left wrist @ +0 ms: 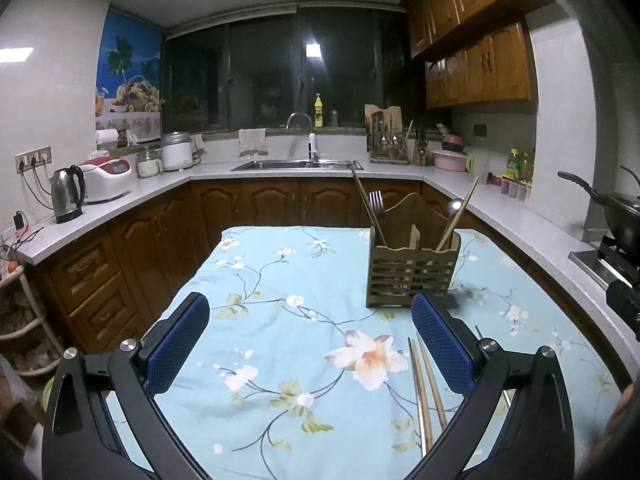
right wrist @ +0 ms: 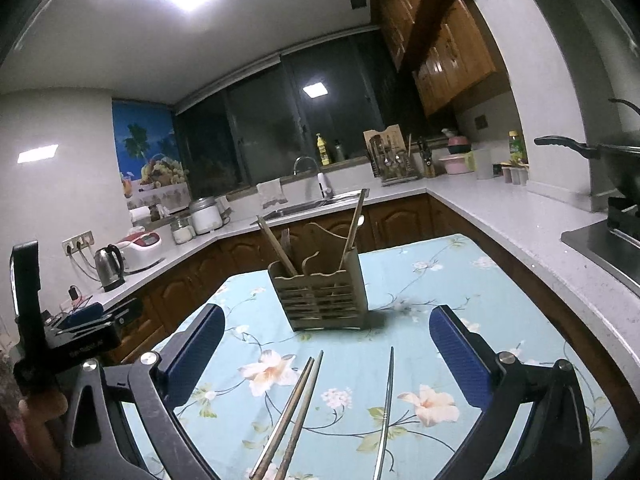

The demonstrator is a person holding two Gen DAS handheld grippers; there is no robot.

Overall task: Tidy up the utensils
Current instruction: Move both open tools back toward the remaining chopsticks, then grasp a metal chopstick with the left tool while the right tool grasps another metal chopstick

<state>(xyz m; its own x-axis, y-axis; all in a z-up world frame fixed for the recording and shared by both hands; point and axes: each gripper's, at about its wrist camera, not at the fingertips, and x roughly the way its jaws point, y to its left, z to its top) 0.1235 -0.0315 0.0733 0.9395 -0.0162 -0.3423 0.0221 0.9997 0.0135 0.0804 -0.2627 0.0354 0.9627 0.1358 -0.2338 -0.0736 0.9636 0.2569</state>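
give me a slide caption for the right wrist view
Open right claw above wooden chopsticks and a thin metal utensil, facing slatted wooden holder.

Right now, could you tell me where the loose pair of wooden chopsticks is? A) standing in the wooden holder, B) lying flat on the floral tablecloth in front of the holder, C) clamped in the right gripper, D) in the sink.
B: the wooden chopsticks lie flat on the floral tablecloth in front of the wooden holder, and the right gripper above them is open and holds nothing.

Black hand-held gripper, blue pads
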